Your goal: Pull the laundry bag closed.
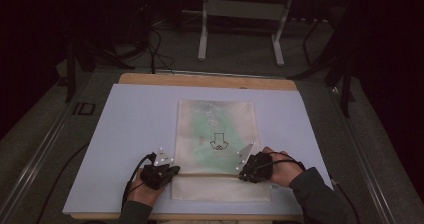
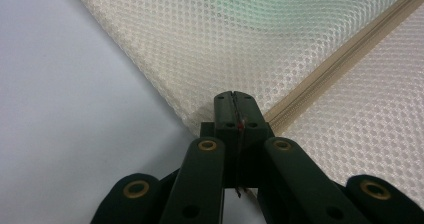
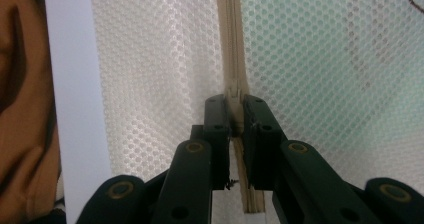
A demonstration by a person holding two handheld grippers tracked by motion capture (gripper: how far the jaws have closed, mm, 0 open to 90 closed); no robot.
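Your mesh zip pouch lies flat on the white board, lengthwise away from you, a green item and a small black drawing showing through its netting; its zipper runs across the near end, between your two hands.

Your left gripper sits at the pouch's left edge, where the zipper begins; in the left gripper view the jaws stand fully closed, pads together, pinching the corner of the mesh just beside the zipper tape; a thin sliver of fabric shows between the pads.

Your right gripper sits at the right part of the zipper line; in the right gripper view the jaws are closed on the zipper slider, which is clamped between the pads, the beige zipper tape running straight ahead from the tips; the green item lies under the mesh to one side of the tape.

Surroundings: the board rests on a wooden tabletop, whose far edge shows beyond it; a metal stand is on the floor behind, well apart; black cables trail on the floor at far left; a cable runs from your left gripper back past your wrist.

Obstructions: nothing lies on the zipper line between the two grippers; the grey plates atop each gripper cover small parts of the pouch in the high view.
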